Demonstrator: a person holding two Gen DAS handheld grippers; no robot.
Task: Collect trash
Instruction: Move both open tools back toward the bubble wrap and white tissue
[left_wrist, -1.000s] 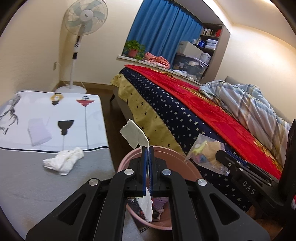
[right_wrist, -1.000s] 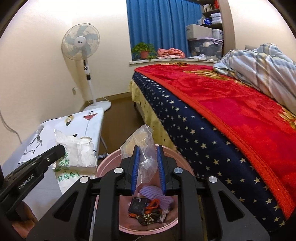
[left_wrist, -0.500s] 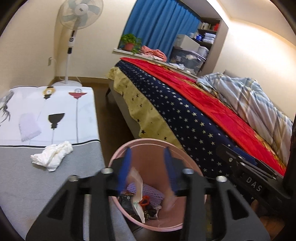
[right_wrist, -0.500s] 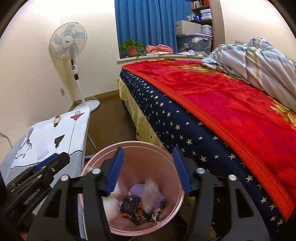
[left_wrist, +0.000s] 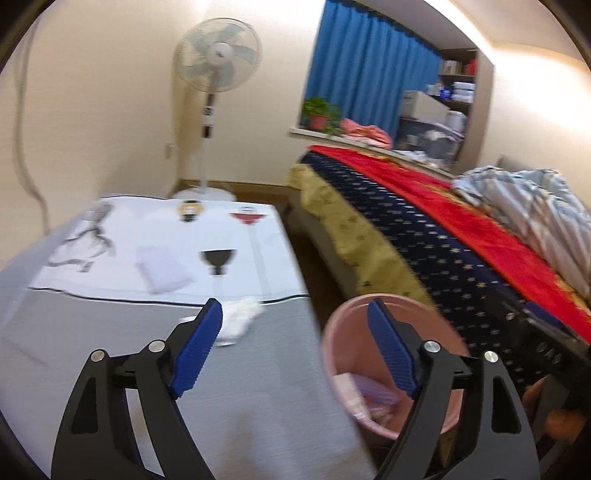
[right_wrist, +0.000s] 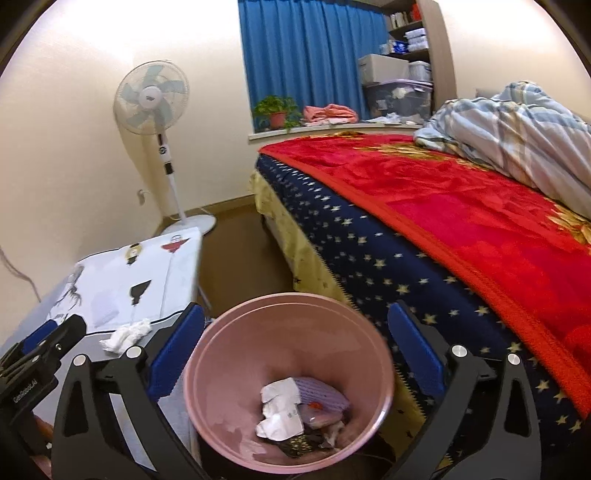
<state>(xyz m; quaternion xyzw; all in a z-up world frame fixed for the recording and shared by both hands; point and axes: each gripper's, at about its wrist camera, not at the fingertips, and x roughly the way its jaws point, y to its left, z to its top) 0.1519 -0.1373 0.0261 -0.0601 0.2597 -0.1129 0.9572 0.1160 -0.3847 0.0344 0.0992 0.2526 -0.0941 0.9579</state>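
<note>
Lying just ahead of the left gripper (left_wrist: 295, 325), nearer its left finger, the crumpled white tissue (left_wrist: 240, 319) awaits on the grey table; both grippers' jaws have just been opening, nothing between them, right gripper (right_wrist: 295, 332) over the pink plastic bin (right_wrist: 236, 369).

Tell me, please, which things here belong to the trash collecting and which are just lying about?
Job:
pink bin
crumpled tissue on the table
paper scraps in the bin

Lying about:
standing fan
potted plant
striped duvet
red blanket
</note>
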